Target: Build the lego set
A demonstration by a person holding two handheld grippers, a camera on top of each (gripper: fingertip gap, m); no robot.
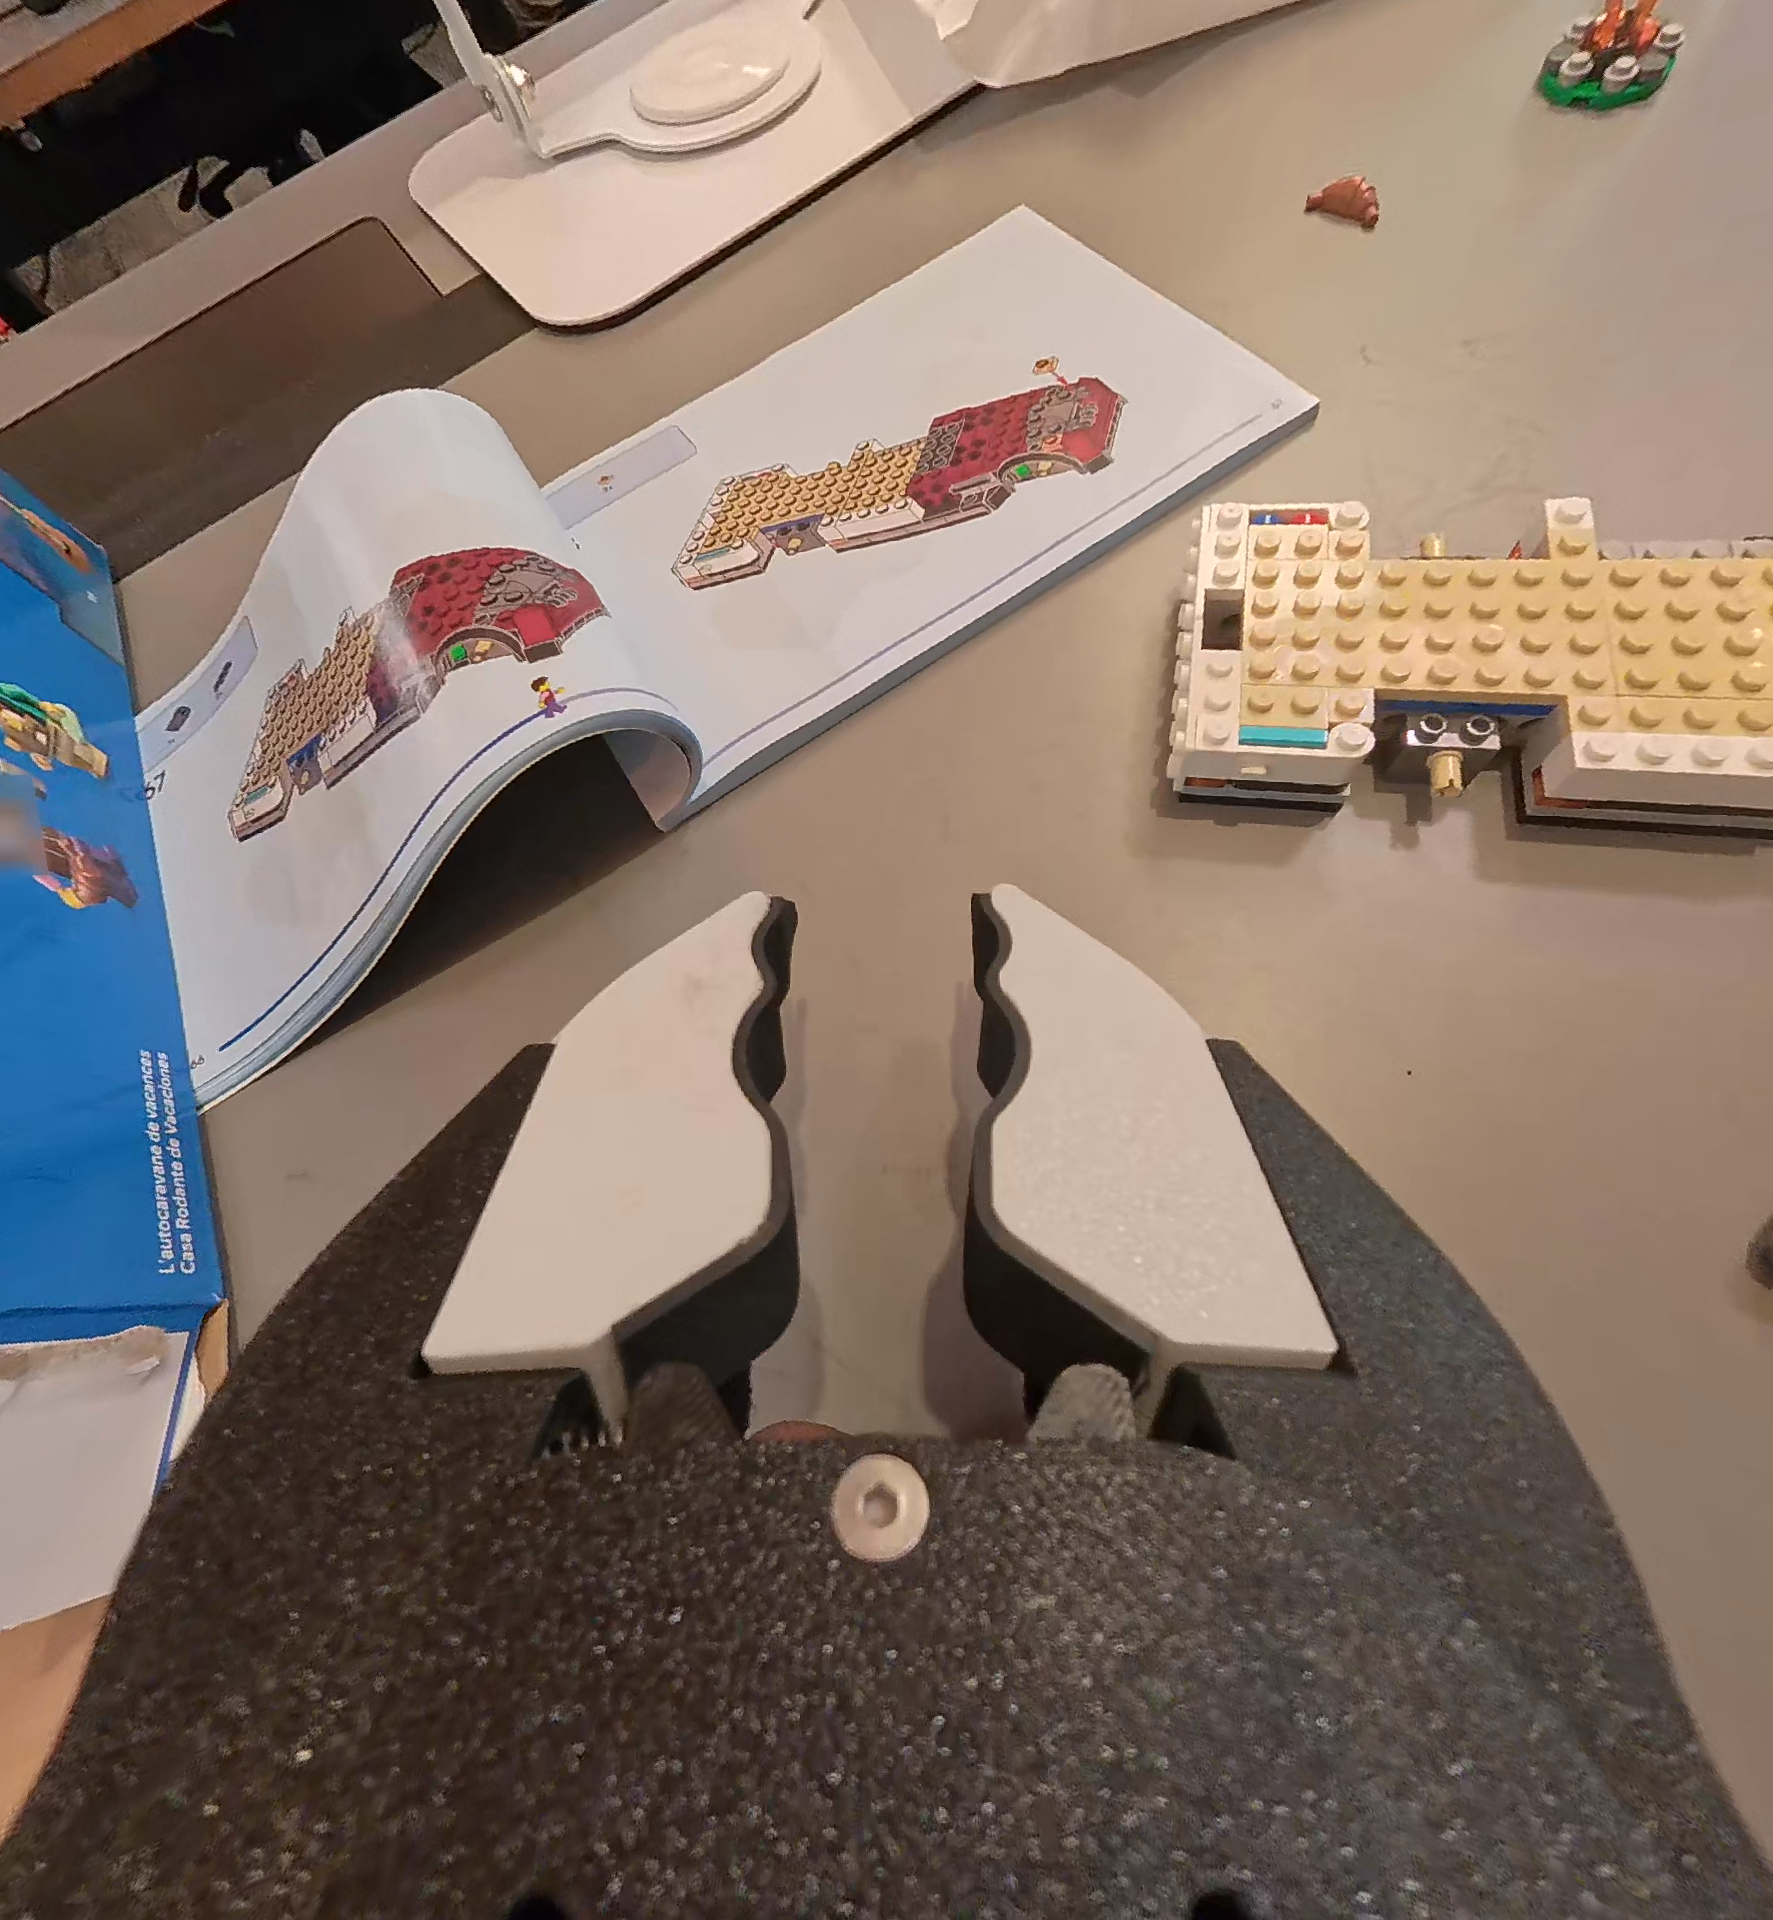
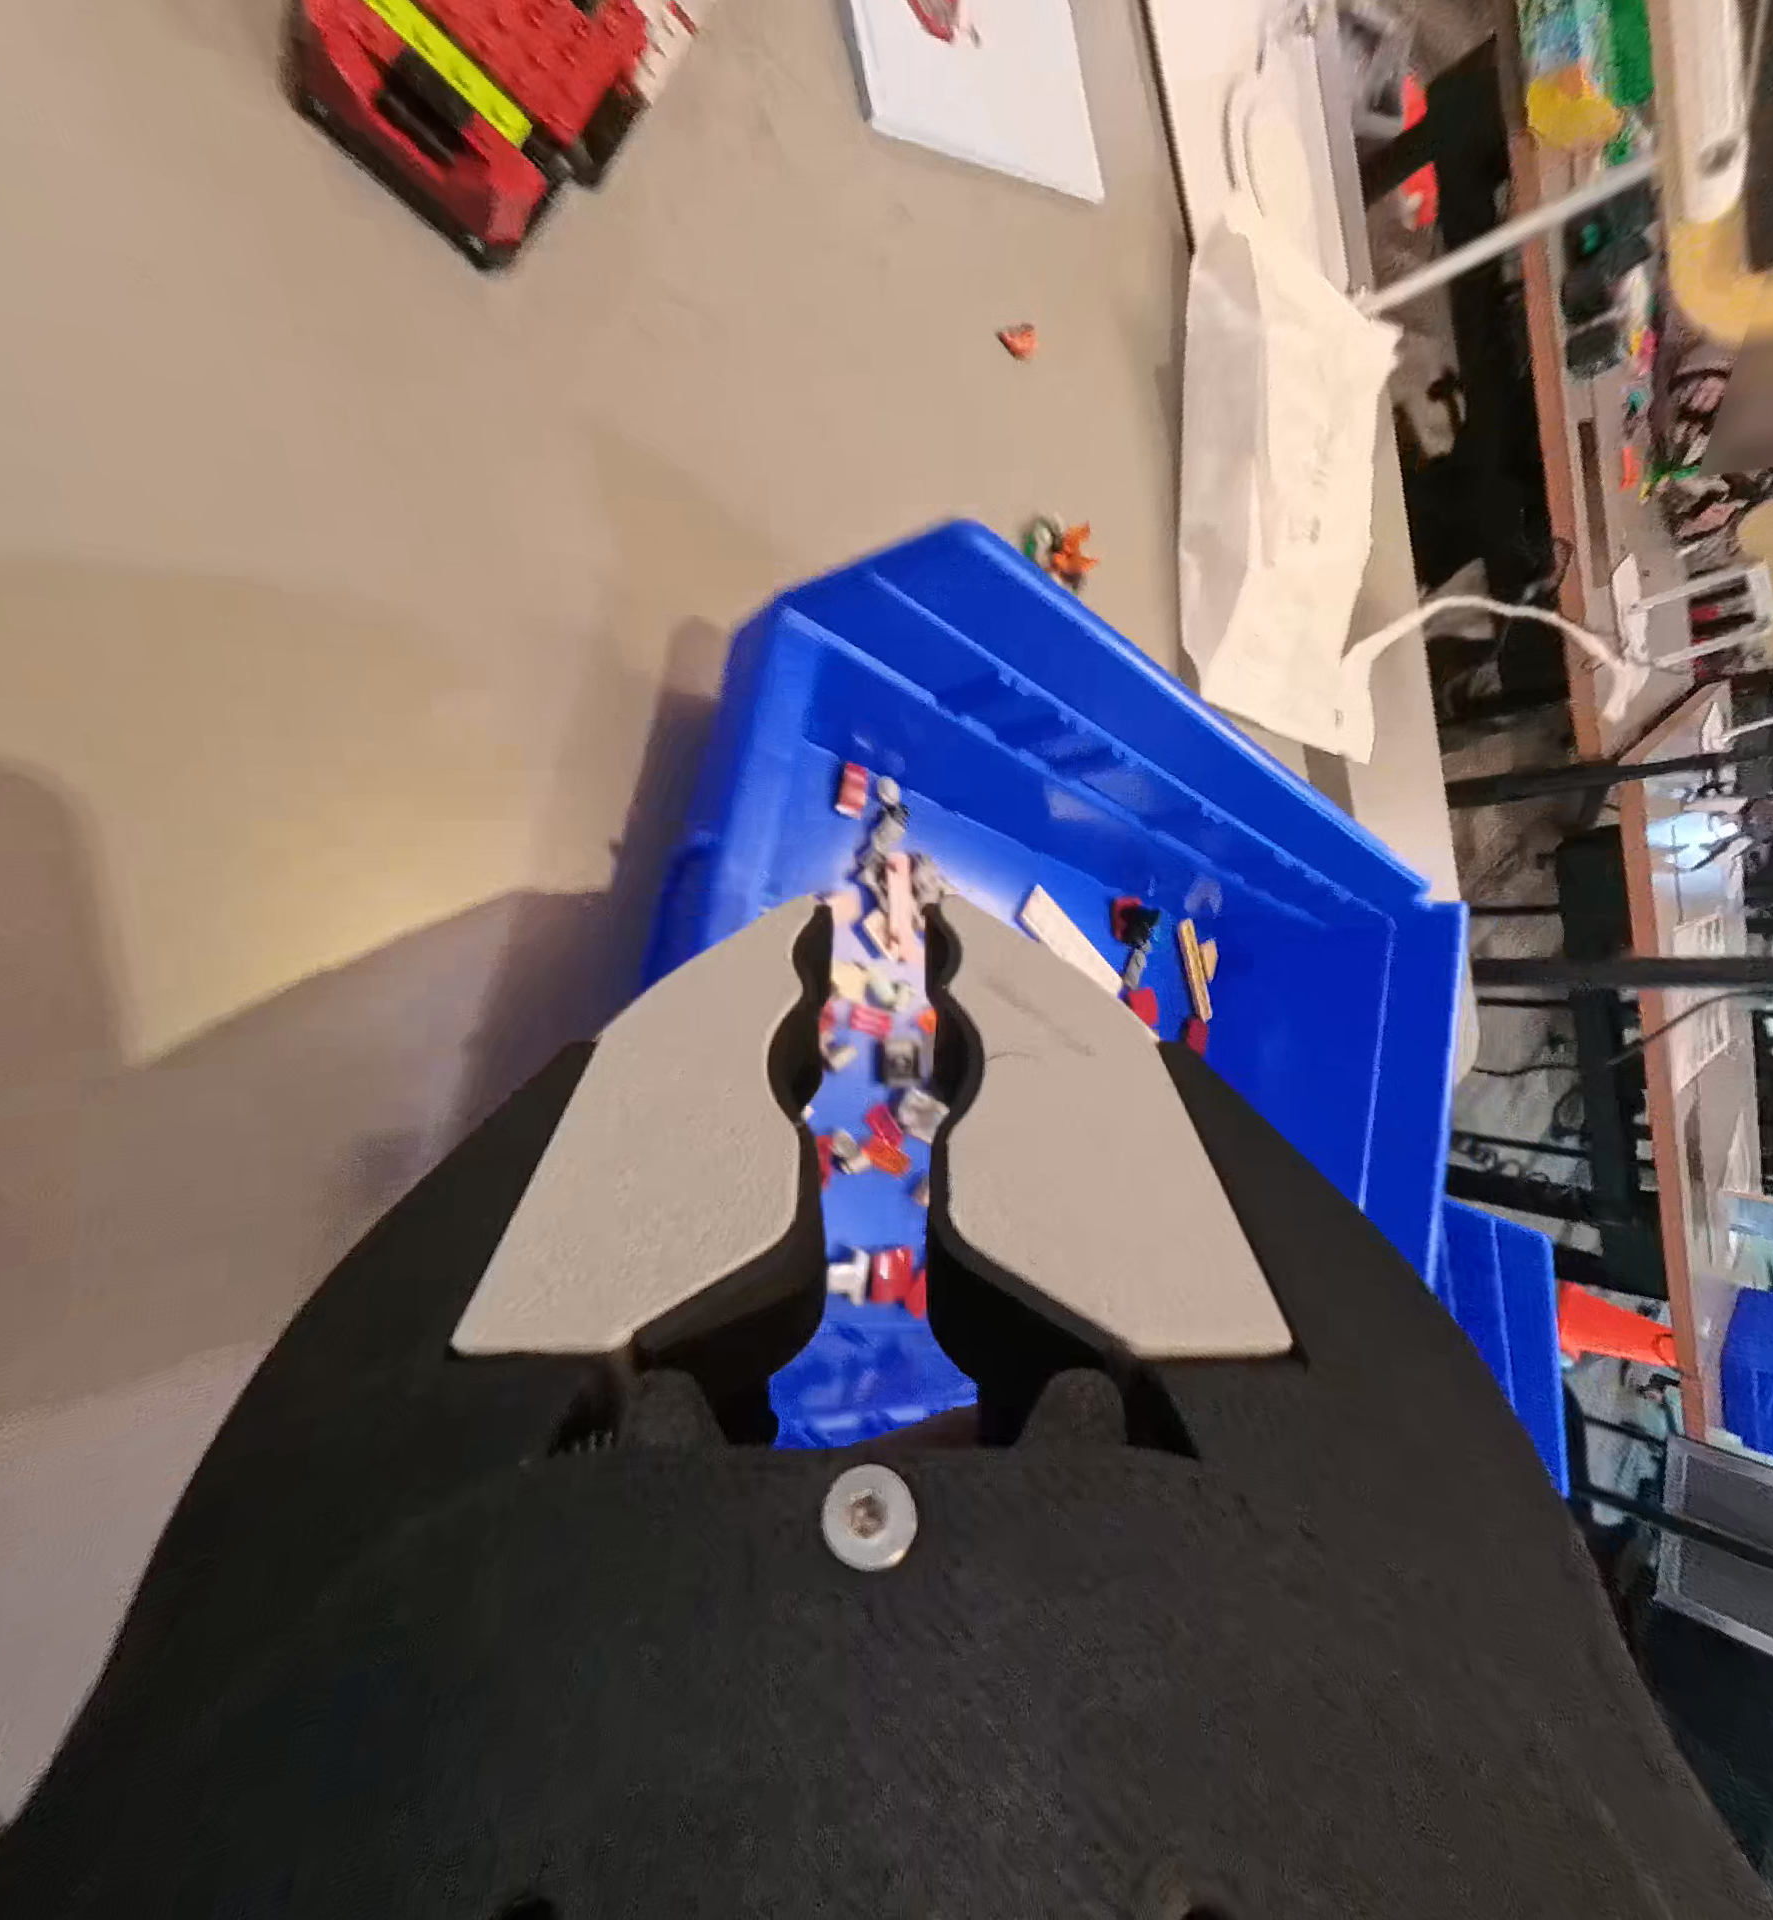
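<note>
My left gripper is open and empty, low over the bare grey table. An open instruction booklet lies just ahead on the left. A tan and white brick build lies ahead on the right. My right gripper hovers over a blue bin that holds several small loose pieces. Its jaws stand a little apart, and the pieces in the bin show through the gap. The view is blurred. A pinkish bar lies in the bin right by the fingertips.
A blue cardboard box lies at the left and a white stand base at the back. A small brown piece and a small campfire build sit far right. A red build and a white paper bag lie beyond the bin. One gripper's finger ends stand about 40 cm off the other's. The pinkish bar lies some 12 cm from my right tips, 40 cm from my left tips.
</note>
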